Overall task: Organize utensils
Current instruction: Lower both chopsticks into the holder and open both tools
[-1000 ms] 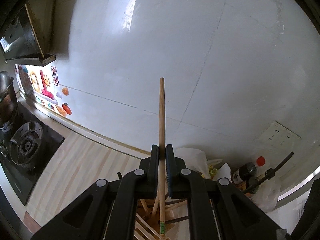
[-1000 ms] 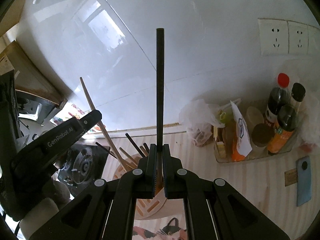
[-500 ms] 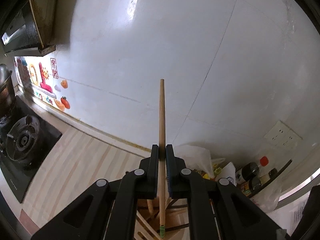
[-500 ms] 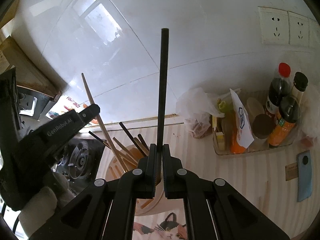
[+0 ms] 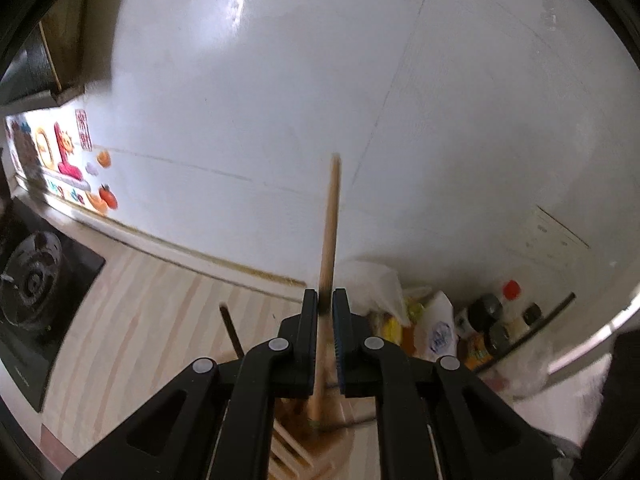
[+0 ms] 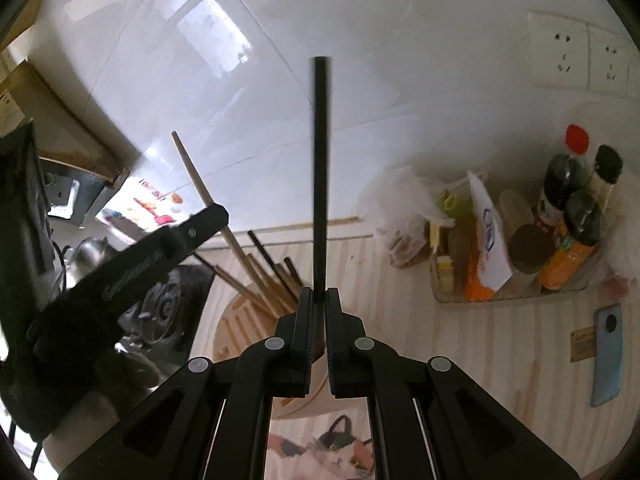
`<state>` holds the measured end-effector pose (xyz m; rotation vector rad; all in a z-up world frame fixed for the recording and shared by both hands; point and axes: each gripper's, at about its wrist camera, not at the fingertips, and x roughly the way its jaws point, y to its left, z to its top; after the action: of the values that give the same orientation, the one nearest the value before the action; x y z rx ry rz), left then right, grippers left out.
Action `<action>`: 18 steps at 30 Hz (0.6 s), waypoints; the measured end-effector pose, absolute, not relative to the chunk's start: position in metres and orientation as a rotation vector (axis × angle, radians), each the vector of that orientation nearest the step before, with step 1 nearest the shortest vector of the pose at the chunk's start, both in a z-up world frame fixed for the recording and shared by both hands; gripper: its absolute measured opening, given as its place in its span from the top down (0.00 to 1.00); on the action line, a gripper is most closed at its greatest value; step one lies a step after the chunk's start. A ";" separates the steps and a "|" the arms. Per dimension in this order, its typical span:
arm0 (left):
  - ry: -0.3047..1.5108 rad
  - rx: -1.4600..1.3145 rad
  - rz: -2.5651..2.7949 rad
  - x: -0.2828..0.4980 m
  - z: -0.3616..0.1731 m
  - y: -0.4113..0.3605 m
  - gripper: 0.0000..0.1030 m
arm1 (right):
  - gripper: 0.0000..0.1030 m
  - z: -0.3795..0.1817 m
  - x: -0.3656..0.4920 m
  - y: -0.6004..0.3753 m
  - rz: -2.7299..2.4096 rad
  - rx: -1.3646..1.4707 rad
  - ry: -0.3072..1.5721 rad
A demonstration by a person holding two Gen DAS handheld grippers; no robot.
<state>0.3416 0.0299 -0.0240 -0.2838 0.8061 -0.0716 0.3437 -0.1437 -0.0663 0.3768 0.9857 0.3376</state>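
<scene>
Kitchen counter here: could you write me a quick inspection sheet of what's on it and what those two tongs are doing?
Surface: pale striped wooden counter.
Job's things: wooden chopstick; black chopstick; round holder with more sticks.
Clutter: tray of sauce bottles, plastic bags, blue phone.
Tongs: left tongs shut on wooden chopstick; right tongs shut on black chopstick.
Cables: nothing seen.
Surroundings: white tiled wall, wall sockets, gas stove.

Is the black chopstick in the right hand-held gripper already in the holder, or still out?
Out. The right hand-held gripper clamps the black chopstick, pointing up, above the round wooden holder.
</scene>
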 end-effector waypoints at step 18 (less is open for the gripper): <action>0.792 -0.135 0.053 0.236 -0.026 0.029 0.00 | 0.42 -0.080 0.266 -0.246 0.135 0.373 0.975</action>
<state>0.2359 0.0292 -0.0259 -0.1353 0.7920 0.0526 0.2662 -0.2457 -0.0797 0.3728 0.9748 0.1354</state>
